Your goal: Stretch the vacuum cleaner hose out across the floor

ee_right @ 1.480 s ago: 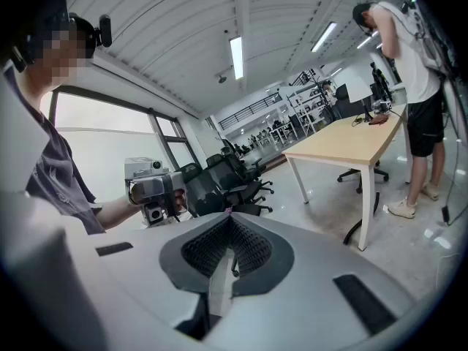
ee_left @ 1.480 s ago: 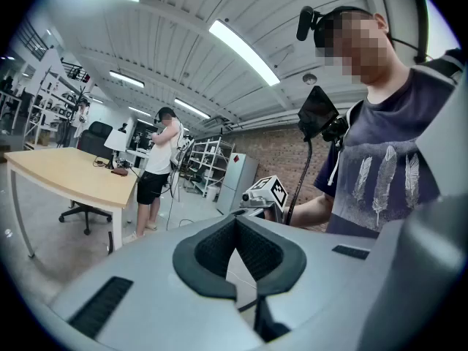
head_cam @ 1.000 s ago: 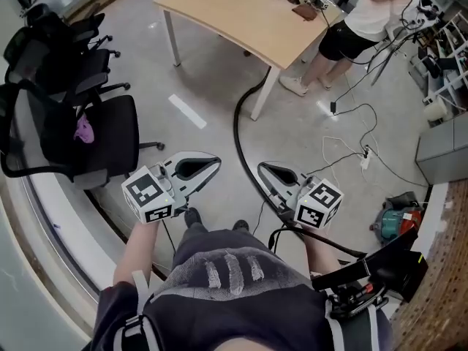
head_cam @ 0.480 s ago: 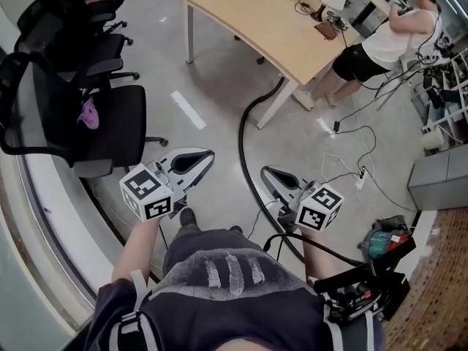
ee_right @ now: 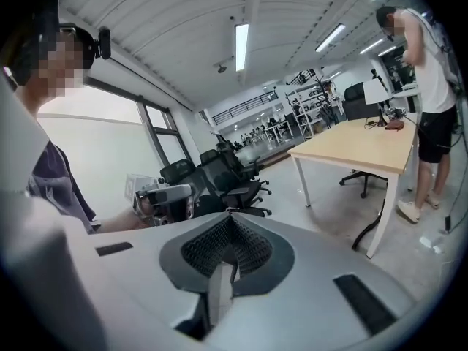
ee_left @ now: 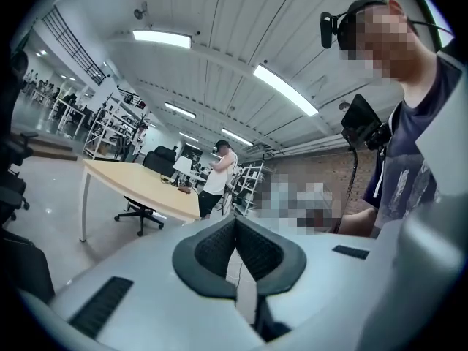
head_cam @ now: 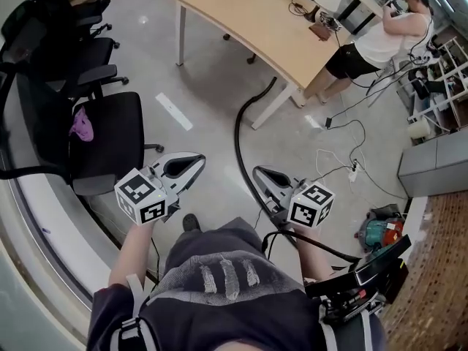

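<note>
The black vacuum hose lies on the grey floor. It comes out from under the wooden table, curves toward me and passes out of sight behind my right gripper. In the right gripper view the hose shows as a dark curve by the table leg. That gripper is shut with nothing between its pads. My left gripper hangs level with it, to the left of the hose and clear of it. In its own view the left gripper is also shut and empty.
A wooden table stands ahead, with a person at its far right end. Black office chairs line the left side. White cables and a power strip trail across the floor at right, near a red and teal machine and a grey cabinet.
The head view has swung a little, so the table and chairs shifted in the picture. Both grippers stay shut and empty in front of me. The hose lies as before.
</note>
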`<act>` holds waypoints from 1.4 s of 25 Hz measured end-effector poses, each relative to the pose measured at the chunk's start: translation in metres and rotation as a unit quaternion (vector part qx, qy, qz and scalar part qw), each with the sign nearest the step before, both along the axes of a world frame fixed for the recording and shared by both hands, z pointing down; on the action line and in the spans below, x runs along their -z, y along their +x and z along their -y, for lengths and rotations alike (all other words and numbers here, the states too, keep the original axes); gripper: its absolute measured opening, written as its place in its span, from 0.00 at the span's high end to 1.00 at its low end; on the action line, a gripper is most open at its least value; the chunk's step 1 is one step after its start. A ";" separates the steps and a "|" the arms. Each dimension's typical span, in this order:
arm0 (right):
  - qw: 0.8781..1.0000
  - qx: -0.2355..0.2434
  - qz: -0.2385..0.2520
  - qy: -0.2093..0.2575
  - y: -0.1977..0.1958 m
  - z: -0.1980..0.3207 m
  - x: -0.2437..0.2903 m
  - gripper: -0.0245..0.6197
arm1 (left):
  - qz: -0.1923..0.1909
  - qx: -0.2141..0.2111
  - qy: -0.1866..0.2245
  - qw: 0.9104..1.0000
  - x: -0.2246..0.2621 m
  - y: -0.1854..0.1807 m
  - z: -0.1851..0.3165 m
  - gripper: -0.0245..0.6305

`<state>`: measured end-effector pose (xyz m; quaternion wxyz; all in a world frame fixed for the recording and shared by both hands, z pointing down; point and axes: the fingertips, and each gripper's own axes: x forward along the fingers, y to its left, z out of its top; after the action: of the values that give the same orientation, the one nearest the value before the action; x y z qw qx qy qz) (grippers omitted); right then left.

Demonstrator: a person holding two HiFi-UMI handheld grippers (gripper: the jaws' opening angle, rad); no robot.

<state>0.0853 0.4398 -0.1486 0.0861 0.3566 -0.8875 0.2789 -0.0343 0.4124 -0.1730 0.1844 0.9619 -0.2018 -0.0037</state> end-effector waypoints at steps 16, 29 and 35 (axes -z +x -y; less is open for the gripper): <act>0.998 -0.015 0.025 -0.047 0.020 0.096 -0.069 0.95 | 0.081 -0.018 -0.024 0.996 -0.034 0.034 0.081 0.95; 0.999 0.033 0.005 0.000 0.072 0.229 -0.053 0.95 | 0.120 0.002 -0.001 0.993 -0.034 0.112 0.206 0.95; 0.997 0.076 -0.027 -0.006 0.031 0.274 -0.052 0.95 | 0.097 -0.016 -0.007 0.995 -0.041 0.082 0.245 0.95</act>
<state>0.1159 0.1661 -0.0962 0.1331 0.2945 -0.9078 0.2673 0.0473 0.1677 -0.1318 0.1708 0.9595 -0.2030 0.0944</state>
